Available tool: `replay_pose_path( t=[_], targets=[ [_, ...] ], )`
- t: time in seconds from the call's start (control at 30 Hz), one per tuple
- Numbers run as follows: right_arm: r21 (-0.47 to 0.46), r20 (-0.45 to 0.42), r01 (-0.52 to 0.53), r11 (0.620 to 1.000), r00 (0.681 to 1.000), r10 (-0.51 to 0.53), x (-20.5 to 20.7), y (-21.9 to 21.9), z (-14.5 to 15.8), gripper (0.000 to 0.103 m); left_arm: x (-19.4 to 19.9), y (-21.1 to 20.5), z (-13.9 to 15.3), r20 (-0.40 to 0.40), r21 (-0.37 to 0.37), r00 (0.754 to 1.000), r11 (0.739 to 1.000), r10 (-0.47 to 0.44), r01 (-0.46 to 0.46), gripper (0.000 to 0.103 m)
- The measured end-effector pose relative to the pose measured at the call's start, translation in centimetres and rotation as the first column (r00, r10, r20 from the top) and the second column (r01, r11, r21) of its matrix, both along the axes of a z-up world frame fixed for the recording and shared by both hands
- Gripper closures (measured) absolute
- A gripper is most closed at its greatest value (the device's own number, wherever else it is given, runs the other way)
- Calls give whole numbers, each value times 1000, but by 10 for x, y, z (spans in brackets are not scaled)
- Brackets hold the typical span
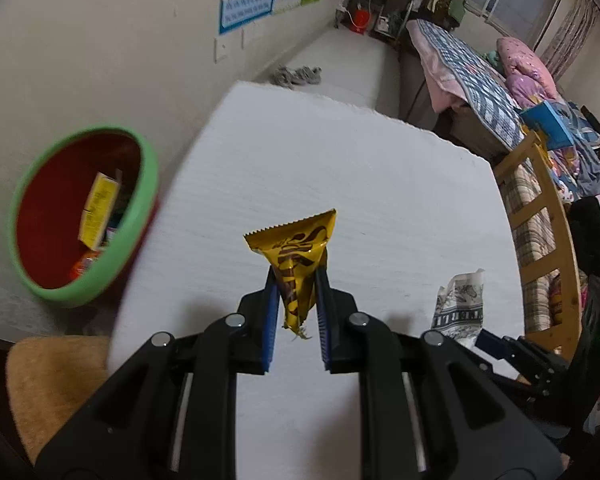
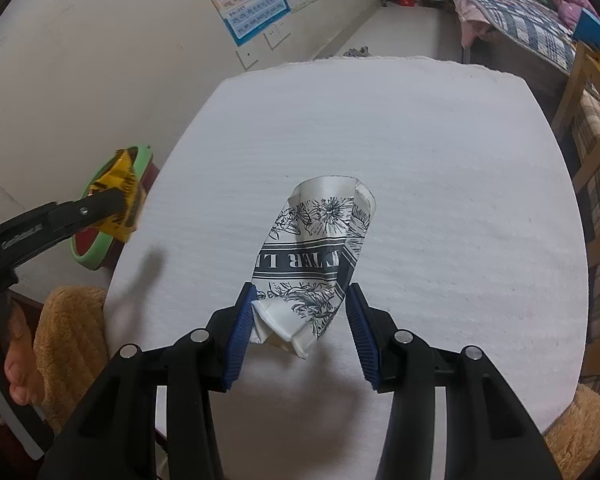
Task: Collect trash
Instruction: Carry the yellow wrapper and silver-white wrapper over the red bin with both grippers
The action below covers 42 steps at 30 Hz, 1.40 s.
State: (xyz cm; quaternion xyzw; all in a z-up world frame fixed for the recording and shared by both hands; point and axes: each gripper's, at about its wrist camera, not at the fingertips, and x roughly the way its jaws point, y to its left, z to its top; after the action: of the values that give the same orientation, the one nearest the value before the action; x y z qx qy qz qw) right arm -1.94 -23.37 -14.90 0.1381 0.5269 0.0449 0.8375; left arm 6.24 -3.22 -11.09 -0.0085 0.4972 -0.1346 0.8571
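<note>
Left gripper is clamped tight on a yellow snack wrapper at centre frame, lifted off the white table; right gripper pinches a crumpled printed paper cup above the table, mid frame. The green-rimmed bin at left already holds some trash (a yellow box, other bits). Judging from this, only these two drops remain; the table looks otherwise clear.

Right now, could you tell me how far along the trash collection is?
Done: the green-rimmed bin already holds a yellow carton. In hand: the left gripper grips a yellow wrapper; the right gripper holds a crushed paper cup. Left: both still need dropping in the bin.
</note>
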Motion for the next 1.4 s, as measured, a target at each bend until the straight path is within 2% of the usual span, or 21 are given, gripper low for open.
replay_pose_path(
  t=[0.3,0.6,1.1,1.4],
  targets=[
    [-26,16,5,1000,1000,-4,-6,3,9,58,-8,12,24,71,22,997,1000,14,-16,86],
    [-38,33,-27,999,999,28,-3,19,21,58,-10,33,36,111,21,992,998,53,-56,86],
    [-53,54,-92,994,994,95,6,49,34,58,-13,60,29,99,15,990,994,103,-105,86],
    [-54,68,-117,992,990,120,17,65,39,58,-12,83,32,119,18,980,987,158,-161,86]
  ],
)
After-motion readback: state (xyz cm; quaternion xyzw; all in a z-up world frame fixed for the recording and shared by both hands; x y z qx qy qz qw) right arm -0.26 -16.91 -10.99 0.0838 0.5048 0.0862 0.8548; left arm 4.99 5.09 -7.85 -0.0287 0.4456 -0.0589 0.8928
